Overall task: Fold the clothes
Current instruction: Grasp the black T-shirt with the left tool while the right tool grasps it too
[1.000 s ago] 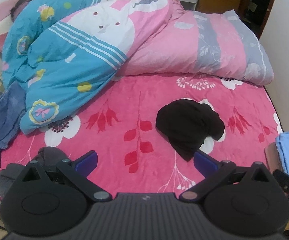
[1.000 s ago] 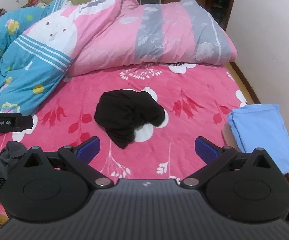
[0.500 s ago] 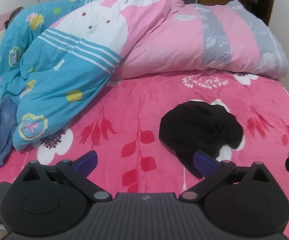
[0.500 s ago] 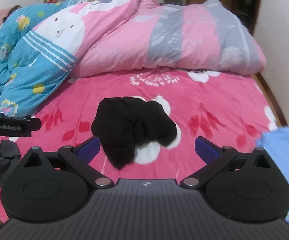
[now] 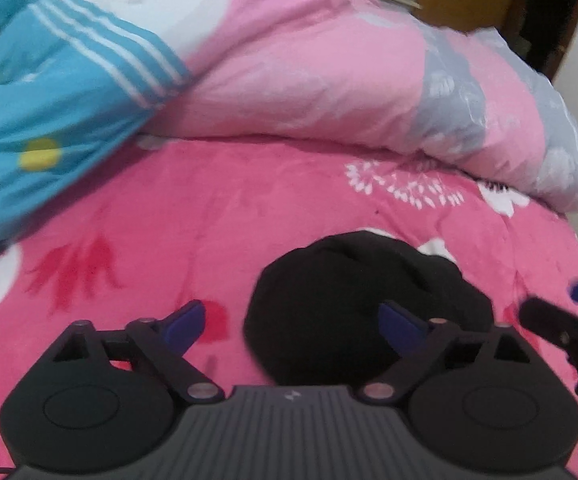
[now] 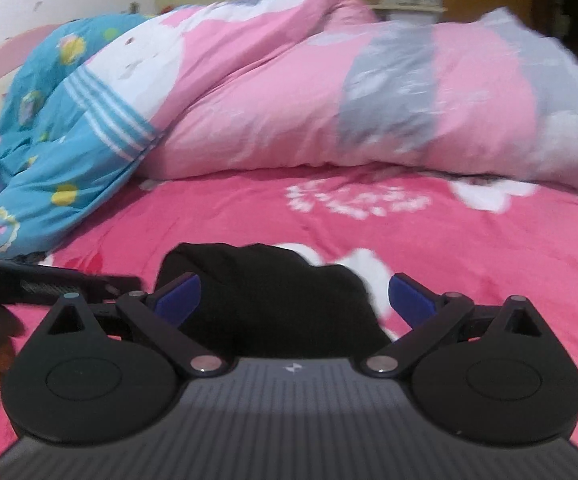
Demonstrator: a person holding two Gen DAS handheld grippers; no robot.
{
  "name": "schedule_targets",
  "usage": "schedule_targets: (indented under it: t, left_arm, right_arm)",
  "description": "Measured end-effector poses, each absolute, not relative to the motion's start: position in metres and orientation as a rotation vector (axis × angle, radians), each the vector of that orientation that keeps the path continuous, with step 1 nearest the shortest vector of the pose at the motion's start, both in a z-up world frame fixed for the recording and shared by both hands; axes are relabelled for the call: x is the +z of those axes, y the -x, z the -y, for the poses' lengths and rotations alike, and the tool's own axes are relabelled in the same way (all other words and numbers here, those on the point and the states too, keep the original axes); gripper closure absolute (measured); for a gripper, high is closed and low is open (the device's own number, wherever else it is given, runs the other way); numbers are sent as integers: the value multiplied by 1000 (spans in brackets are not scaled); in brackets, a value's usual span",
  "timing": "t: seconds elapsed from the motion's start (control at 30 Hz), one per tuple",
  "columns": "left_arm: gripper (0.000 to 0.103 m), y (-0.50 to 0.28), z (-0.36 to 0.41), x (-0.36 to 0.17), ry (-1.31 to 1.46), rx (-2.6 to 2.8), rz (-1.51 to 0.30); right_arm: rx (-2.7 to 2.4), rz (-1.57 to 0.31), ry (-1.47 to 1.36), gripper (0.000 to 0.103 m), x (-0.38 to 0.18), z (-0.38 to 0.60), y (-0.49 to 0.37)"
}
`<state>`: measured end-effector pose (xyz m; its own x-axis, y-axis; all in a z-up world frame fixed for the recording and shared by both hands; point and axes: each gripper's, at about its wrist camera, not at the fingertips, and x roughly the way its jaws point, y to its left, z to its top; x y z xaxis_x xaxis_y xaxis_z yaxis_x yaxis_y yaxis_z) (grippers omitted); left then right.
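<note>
Hovering: I hold both claws low over the bed.
Left claw (image 5: 291, 322): released, empty.
Right claw (image 6: 293, 296): released, empty.
Crumpled black cloth garment (image 5: 353, 280): near centre, on pink floral bedsheet (image 5: 209, 220).

Both cameras are showing a black left gripper (image 5: 292, 322) and right gripper (image 6: 293, 294): ribbed grey housing, round discs, silver pivot screws, blue fingertips (image 5: 185, 322).

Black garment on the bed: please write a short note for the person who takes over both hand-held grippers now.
Left hand-held gripper: open, empty, low over the black garment.
Right hand-held gripper: open, empty, also at the garment, from its other side.
The garment lies crumpled on the pink sheet, in front of the quilts.
Done: nothing folded yet.
Left: grasp it, spread it flat, fold.
</note>
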<state>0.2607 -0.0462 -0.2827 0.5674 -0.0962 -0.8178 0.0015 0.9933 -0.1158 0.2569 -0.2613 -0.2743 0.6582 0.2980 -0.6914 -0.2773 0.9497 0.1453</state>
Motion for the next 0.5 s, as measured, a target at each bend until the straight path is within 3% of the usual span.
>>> schedule_targets:
  t: [0.1,0.17,0.2,0.27,0.33,0.4,0.5]
  left_arm:
    - [31,-273,45,-305,88,-118,-1000]
    - [38,-281,44,-320,78,-158,-1022]
    - [44,-285,43,-328,72,-178,-1033]
    - [57,-275,43,-323,69,-210,-1015]
    - [87,-264,43,-317,67,-241,-995]
    - [91,-252,43,-310,64,-272,-975]
    - [93,-235,43,-301,60,-319,-944]
  right_arm:
    - [375,-827,2,11,-294,244,-281]
    - [391,-860,21,24,-306,235,-295]
    - [393,-881,33,24,-310,232,-299]
    - [396,-925,57,37,-319,225,-307]
    - [400,-969,82,67,-328,219,-314]
    - [396,-984,75,92,-329,217,-317]
    - [375,-960,17,99,-316,221,-311]
